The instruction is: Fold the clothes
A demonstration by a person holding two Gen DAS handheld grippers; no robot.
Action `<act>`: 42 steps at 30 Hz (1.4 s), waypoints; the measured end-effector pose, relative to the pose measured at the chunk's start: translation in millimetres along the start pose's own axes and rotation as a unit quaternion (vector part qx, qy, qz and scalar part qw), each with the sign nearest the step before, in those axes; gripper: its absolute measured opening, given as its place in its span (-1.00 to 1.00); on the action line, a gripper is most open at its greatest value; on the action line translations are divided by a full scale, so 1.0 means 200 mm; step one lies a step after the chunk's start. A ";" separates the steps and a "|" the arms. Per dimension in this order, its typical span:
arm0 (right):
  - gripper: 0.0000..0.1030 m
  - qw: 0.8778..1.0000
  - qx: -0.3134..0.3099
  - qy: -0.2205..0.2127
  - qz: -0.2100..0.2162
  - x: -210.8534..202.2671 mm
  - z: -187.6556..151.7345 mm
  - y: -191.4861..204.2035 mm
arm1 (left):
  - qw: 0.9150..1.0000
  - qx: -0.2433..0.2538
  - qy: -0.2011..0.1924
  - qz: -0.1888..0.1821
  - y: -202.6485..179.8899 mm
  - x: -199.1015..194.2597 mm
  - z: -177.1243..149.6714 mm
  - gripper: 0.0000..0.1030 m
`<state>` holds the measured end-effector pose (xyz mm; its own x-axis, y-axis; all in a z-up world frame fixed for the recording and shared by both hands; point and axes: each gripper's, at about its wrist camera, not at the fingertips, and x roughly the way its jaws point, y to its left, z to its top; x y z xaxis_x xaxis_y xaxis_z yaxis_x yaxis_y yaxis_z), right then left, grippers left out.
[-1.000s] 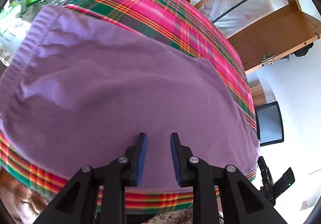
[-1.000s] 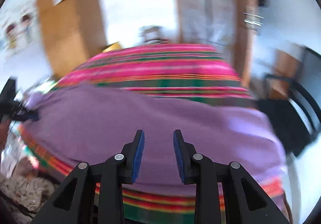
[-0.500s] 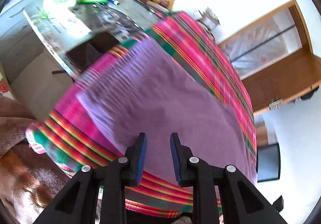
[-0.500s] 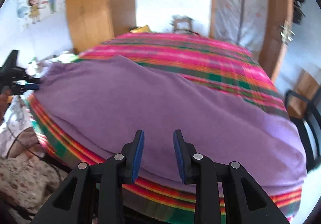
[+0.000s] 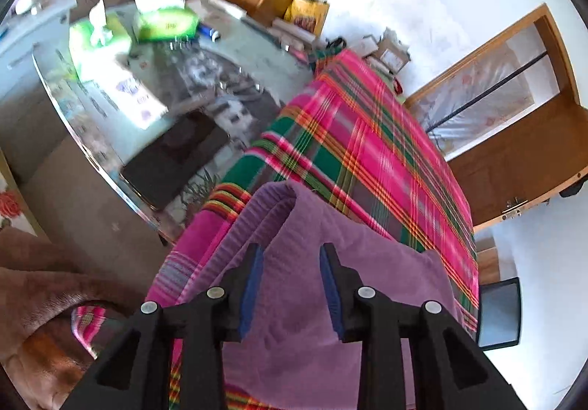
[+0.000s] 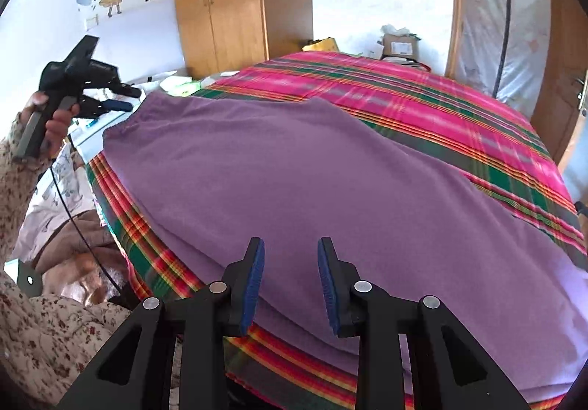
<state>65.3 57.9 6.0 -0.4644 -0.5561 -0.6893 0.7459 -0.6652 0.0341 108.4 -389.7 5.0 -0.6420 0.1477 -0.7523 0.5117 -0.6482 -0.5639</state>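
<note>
A plaid bedspread [image 6: 422, 108] covers the bed; the purple garment [image 6: 312, 182] lies spread flat across its near side. Within the last second the left gripper [image 5: 290, 285] has drawn off toward the garment's end, rising clear. Right gripper [image 6: 290, 274] hovers over the near hem. Both sets of fingers stand narrowly parted, holding nothing. Judgement: repositioning for a grasp.

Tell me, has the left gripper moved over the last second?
Yes. The left gripper swung left: the purple garment filled its view before; now the cluttered glass table shows.
</note>
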 end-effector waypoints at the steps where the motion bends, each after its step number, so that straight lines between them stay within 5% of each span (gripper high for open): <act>1: -0.40 1.000 -0.002 0.002 -0.001 0.01 0.01 0.01 | 1.000 -0.001 0.004 0.002 0.01 0.01 0.01 -0.36; 19: -0.40 0.999 -0.018 0.039 -0.013 0.22 0.21 0.21 | 0.994 0.059 0.052 -0.072 0.05 0.17 0.16 -0.36; 22: -0.40 0.999 -0.020 0.044 -0.009 0.26 0.24 0.25 | 0.994 0.060 0.063 -0.069 0.04 0.21 0.17 -0.37; 25: -0.40 0.999 -0.020 0.046 -0.004 0.29 0.25 0.27 | 0.994 0.088 0.052 -0.050 0.02 0.20 0.16 -0.73; 31: -0.40 0.999 -0.018 0.049 0.007 0.34 0.27 0.31 | 0.997 0.054 0.021 -0.043 0.13 0.16 0.22 -0.97; 42: -0.40 0.998 -0.043 0.024 0.035 0.37 0.35 0.43 | 1.000 0.015 0.014 -0.023 0.24 0.06 0.14 -0.90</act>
<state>61.8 -75.3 9.2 -0.3877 -0.5731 -0.7220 0.8151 -0.5790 0.0219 109.3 -440.0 -21.4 -0.6484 0.1978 -0.7351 0.4647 -0.6620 -0.5880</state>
